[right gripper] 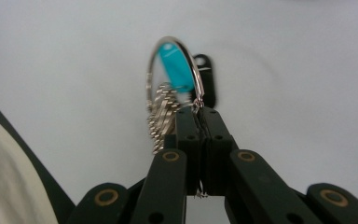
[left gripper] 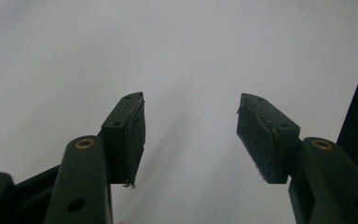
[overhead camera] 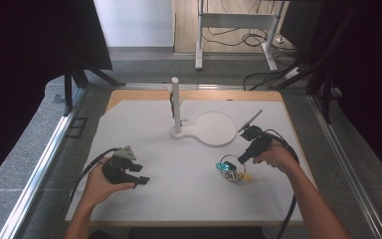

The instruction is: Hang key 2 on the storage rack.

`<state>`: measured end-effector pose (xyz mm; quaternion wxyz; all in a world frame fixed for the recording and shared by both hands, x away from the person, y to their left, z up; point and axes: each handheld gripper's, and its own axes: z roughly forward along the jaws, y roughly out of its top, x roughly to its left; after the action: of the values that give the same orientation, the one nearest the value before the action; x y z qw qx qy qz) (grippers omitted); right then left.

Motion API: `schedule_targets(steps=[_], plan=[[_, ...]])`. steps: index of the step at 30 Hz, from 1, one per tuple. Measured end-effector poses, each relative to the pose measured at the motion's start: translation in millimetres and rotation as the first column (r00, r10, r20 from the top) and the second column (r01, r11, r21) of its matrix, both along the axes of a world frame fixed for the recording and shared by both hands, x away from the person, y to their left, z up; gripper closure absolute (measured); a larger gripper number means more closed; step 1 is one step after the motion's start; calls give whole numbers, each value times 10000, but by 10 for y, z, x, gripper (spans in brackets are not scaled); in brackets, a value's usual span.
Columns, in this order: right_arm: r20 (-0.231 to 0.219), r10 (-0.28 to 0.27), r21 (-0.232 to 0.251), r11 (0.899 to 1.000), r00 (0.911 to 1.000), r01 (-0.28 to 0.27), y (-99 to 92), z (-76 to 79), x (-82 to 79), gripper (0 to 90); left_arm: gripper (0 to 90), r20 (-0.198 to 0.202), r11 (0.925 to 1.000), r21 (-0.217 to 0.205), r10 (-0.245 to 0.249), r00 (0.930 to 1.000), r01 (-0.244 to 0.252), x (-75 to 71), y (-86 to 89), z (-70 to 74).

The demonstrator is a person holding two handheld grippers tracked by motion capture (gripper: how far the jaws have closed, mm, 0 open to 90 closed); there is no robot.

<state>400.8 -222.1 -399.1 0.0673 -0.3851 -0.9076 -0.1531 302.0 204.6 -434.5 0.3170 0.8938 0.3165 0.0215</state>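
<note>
My right gripper (right gripper: 199, 116) fingers are pinched closed on the silver metal key ring with its teal tag (right gripper: 175, 70), low over the white bench (overhead camera: 179, 189). My left gripper (left gripper: 191, 135) fingers gape wide, holding nothing.

Our forearms are bare, with no sleeve showing on either, and nothing is worn at the wrists or on the fingers. Our left gripper (overhead camera: 140, 173) is black, chunky in the body, and carries a grey three-cornered plate (overhead camera: 124, 152) on top; a black cable (overhead camera: 82, 177) trails from it. Our right gripper (overhead camera: 240, 159) is also black, with a thin grey rod (overhead camera: 251, 120) sticking out of its far end and a black cable (overhead camera: 289, 209) running back from it. Close up, the jaws of both are flat dark links joined by brass-ringed pivots (left gripper: 84, 143), with small dark screw holes. The left pads (left gripper: 133, 135) are dark, rough and frayed at the edges, and a few loose threads hang from one.
</note>
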Motion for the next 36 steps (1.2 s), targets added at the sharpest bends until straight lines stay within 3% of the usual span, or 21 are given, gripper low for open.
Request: schedule_targets(steps=[17,36], plan=[[786,373,-408,9986,9962,-341,196,596,97,878,426,-13,10000,-23,-47,10000,47,4,8,2],[1348,408,-291,9989,9900,-372,352,957,229,878,426,48,9998,-202,9,10000,-8,-2,23,12]])
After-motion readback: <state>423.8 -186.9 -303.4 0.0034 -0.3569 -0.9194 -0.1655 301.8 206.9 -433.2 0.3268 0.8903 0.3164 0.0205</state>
